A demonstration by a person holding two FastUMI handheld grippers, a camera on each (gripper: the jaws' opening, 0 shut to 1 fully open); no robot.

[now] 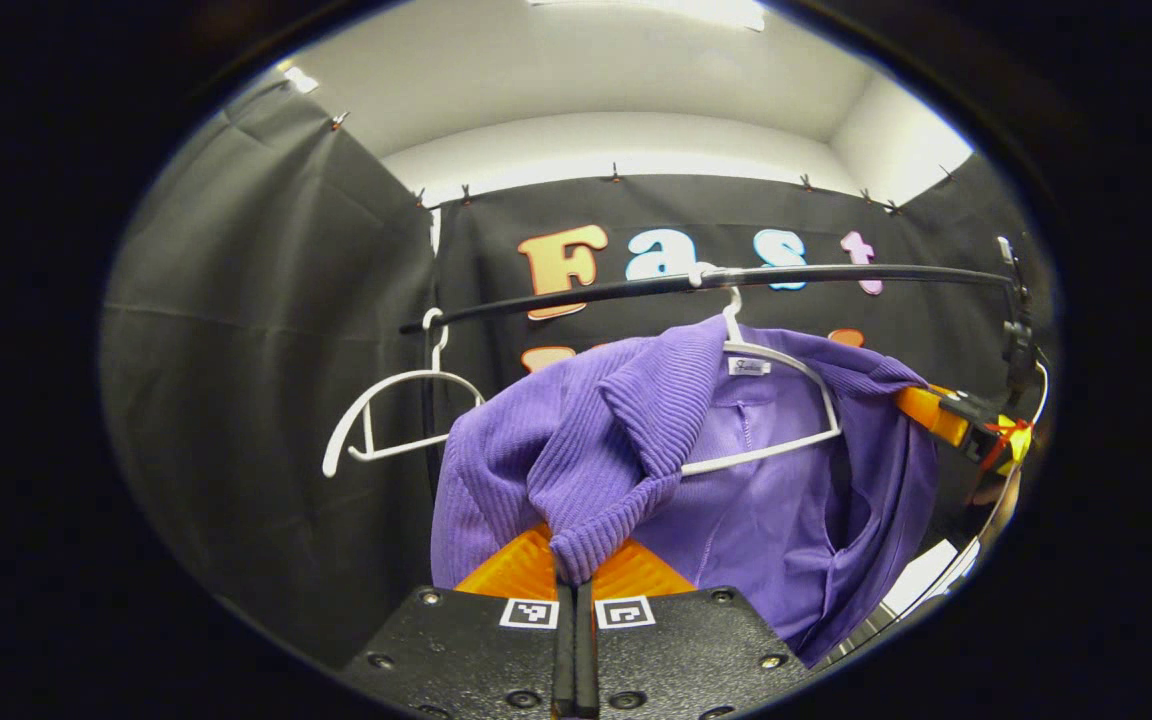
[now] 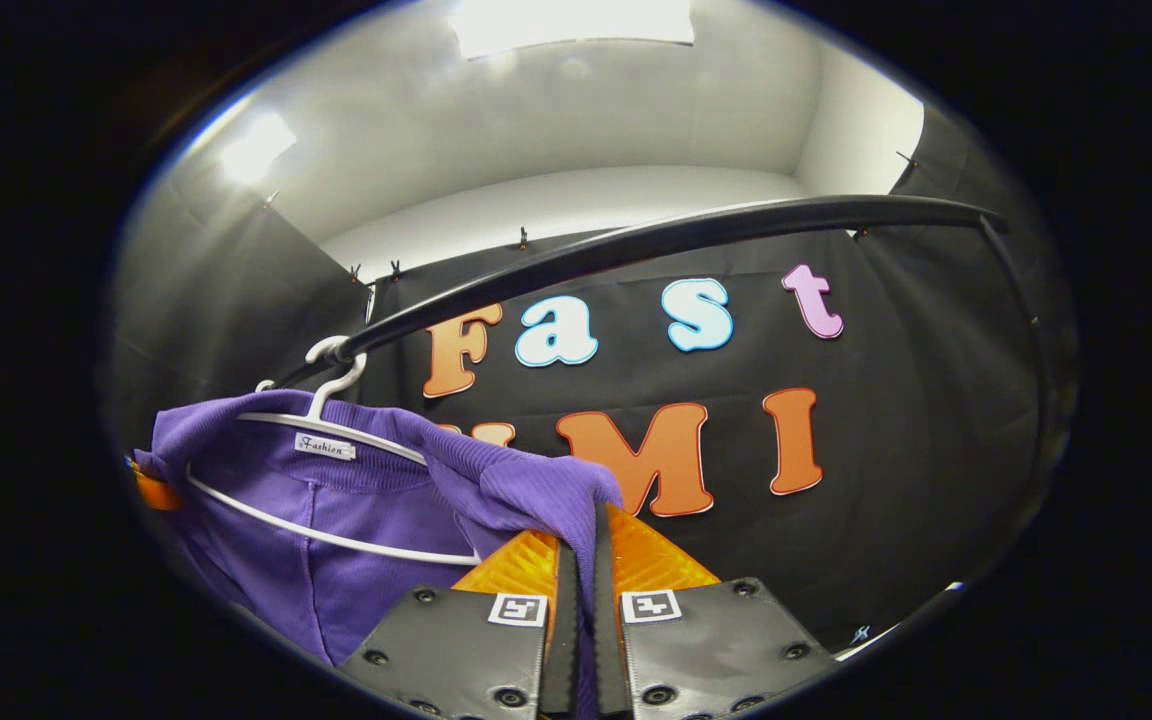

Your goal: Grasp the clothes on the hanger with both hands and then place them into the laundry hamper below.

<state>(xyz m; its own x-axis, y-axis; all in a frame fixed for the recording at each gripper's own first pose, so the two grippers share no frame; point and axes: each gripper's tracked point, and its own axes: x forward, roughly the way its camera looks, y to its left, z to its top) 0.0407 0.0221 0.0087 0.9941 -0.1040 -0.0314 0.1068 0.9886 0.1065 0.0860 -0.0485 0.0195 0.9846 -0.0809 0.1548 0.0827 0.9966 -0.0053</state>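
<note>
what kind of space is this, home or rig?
Likely a staged recording booth, not a home: black cloth wall pinned up under a plain white ceiling, a bare black clothes rail, and white hangers, one carrying a purple sweater.

Around me, black cloth [image 1: 266, 330] lines the booth on three sides, clipped [image 1: 337, 120] along its top edge. Above it I see a white wall [image 2: 576, 205] and ceiling with bright light panels [image 2: 572, 22]. A black rail [image 2: 656, 240] crosses before the back cloth; an empty white hanger [image 1: 386, 415] hangs at its end.
</note>
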